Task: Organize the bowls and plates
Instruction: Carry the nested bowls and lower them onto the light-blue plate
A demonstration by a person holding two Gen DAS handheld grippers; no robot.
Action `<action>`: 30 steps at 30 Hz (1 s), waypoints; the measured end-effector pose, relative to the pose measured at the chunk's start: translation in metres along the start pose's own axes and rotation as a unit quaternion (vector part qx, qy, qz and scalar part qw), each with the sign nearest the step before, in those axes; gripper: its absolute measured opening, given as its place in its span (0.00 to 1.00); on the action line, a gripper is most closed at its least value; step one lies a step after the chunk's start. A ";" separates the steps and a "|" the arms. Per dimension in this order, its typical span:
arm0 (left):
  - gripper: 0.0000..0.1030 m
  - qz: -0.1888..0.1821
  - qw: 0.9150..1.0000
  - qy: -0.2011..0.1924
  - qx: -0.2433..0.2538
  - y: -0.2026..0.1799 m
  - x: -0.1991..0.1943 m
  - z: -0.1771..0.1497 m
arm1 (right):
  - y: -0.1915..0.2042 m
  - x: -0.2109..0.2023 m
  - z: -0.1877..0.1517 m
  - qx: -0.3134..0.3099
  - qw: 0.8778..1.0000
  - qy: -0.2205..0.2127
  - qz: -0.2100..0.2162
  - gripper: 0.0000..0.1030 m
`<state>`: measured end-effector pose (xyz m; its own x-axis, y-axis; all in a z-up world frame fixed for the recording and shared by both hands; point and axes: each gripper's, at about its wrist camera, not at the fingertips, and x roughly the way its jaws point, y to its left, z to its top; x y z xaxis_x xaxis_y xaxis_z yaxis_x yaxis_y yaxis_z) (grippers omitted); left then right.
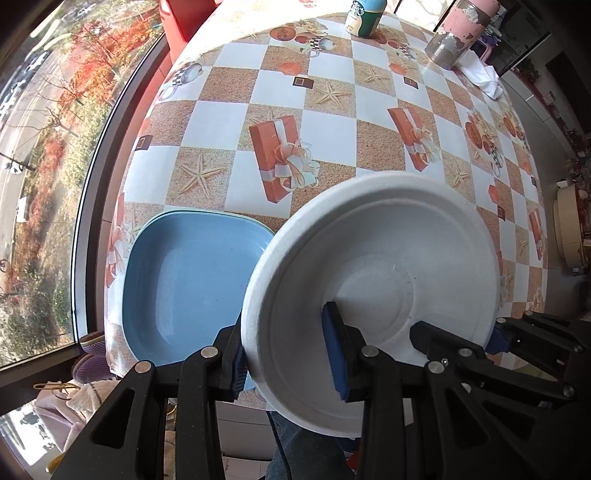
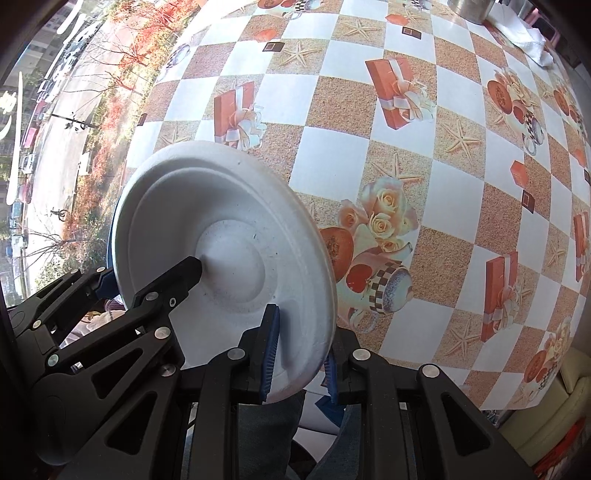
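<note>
Both claws pinch the same white paper plate point(image 1: 373, 258): the left gripper point(image 1: 291, 363) clamps its left rim, the right gripper point(image 2: 300, 363) its right rim (blue pads either side of the edge). The plate hangs tilted above the near edge of the checkered tablecloth point(image 1: 332, 92), just beside stacked blue square plates point(image 1: 188, 280). A Starbucks can point(image 1: 364, 16) stands far off.

One white round plate point(image 1: 373, 258) shows in both views. Blue square plates point(image 1: 184, 280) sit stacked at the desk's point(image 1: 332, 110) near left corner; at least two rims show, though the exact number cannot be told. Near the far edge stand one printed can point(image 1: 364, 16) and one pink jar point(image 1: 458, 31). One crumpled white cloth point(image 1: 480, 74) lies at the far right corner.
</note>
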<state>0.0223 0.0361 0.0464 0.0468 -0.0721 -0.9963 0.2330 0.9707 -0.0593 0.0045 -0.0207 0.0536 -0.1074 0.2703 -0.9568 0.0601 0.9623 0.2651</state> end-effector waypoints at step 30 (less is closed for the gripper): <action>0.37 0.033 0.994 0.015 -0.103 0.100 0.008 -0.025 | 0.106 0.055 0.033 -0.102 0.994 0.033 0.015 0.24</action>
<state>0.0219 0.1385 0.0310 0.0258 -0.0038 -0.9997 0.0262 0.9997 -0.0031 0.0374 0.0953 0.0257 -0.1730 0.2938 -0.9401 -0.1374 0.9379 0.3184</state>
